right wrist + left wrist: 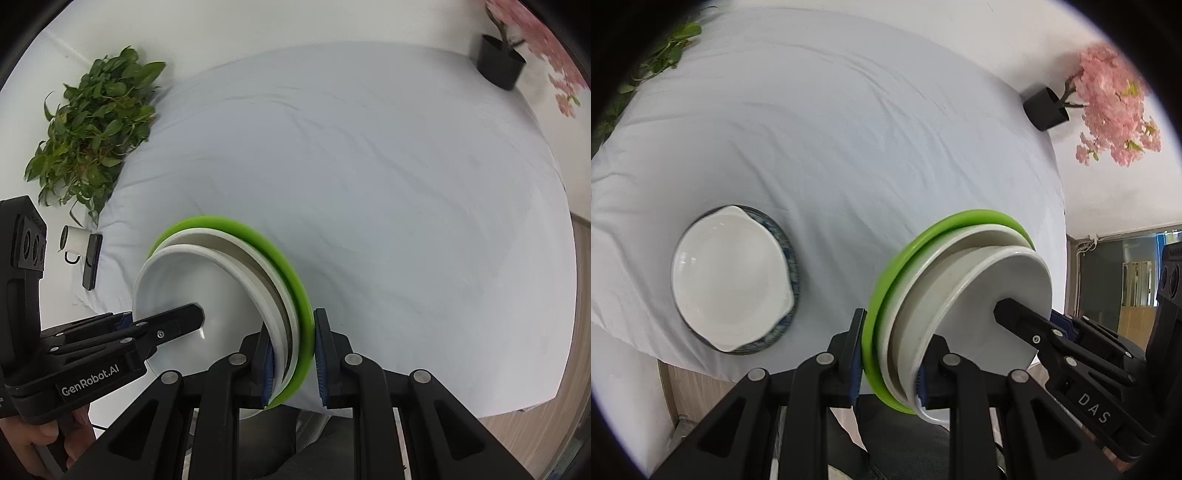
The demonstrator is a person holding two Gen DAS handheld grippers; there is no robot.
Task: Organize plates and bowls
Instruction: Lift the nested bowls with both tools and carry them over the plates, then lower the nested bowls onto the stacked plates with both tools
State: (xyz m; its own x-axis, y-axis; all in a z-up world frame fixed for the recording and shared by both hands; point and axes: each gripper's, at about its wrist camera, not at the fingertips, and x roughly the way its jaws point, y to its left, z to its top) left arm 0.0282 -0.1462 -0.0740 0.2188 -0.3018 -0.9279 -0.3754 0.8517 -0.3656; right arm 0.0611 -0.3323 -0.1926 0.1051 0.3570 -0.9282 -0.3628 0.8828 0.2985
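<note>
A stack hangs tilted above the white-clothed table [849,147]: a green plate [886,284] underneath, a white plate [960,240] on it, and a white bowl [1001,280] on top. My left gripper [890,365] is shut on the stack's near rim. On the opposite rim my right gripper [294,363] is shut as well, pads against the green plate [295,291] and the bowl [207,273]. One of the right gripper's fingers [1015,314] reaches over the bowl's edge. A second white bowl [731,277] rests on a blue-patterned plate [786,243] on the table, to the left.
A leafy green plant [96,118] stands at the table's far left, with a dark phone [92,262] and a small white device [75,240] beside it. A black pot with pink blossoms [1047,109] is at the far right. The table's near edge drops to a wooden floor [535,435].
</note>
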